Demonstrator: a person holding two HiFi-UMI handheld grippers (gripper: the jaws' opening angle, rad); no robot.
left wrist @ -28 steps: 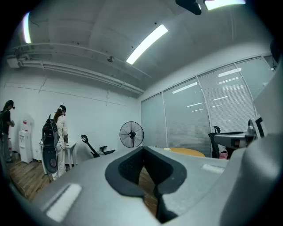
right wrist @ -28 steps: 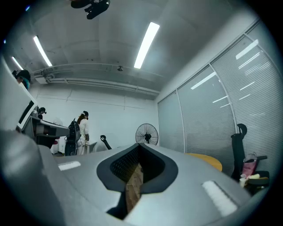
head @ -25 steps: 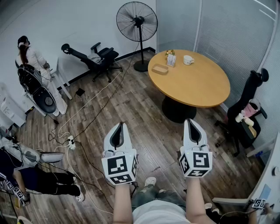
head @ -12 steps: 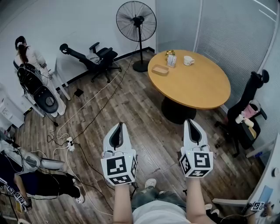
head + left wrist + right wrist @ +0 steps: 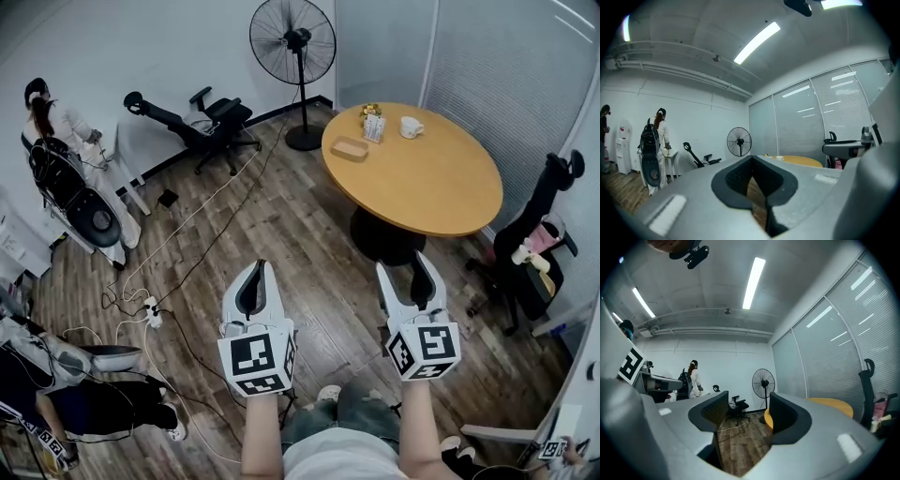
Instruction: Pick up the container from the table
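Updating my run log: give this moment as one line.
tan container: on round table, not yet picked | left gripper: shut, empty | right gripper: jaws just been opening, nothing between | both: short of table

Head view looks down; both gripper views share fan [image 5: 292,42] and table [image 5: 422,183].

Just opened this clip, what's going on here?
A person stands on the wooden floor holding a gripper in each hand, facing the round table. The left gripper is shut and empty; the right gripper has jaws that have just been opening, with nothing between them. The shallow tan container sits untouched on the table's far side, near a white cup. Neither gripper has reached the table yet.
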